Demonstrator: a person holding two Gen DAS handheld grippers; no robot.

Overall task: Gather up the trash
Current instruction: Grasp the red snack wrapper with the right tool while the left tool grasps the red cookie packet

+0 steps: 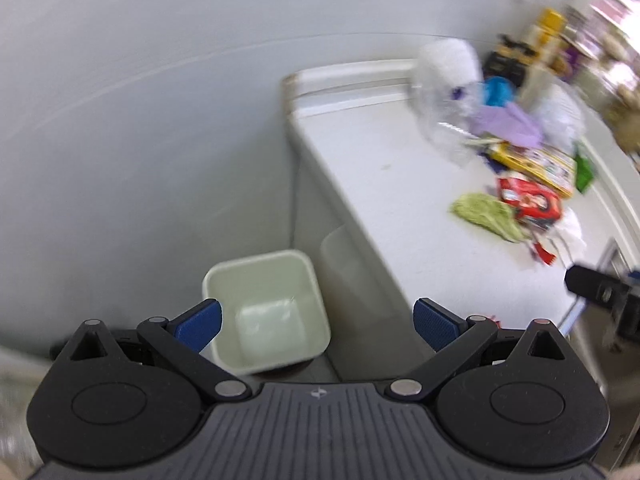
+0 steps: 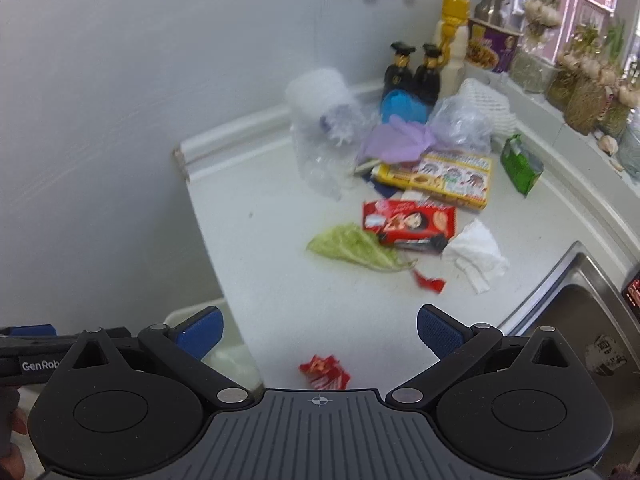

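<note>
Crumpled red wrapper (image 2: 325,371) lies on the counter's near edge — pale bin (image 1: 266,310) stands empty, upright.

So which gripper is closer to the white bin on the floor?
Left. The left gripper hangs open right above the bin, which sits beside the counter. The right gripper is open over the counter, by a red wrapper.

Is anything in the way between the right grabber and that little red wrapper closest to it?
Nothing visible is. The right gripper is open, and the crumpled red wrapper lies just below its fingers on bare countertop. The other trash sits farther back.
</note>
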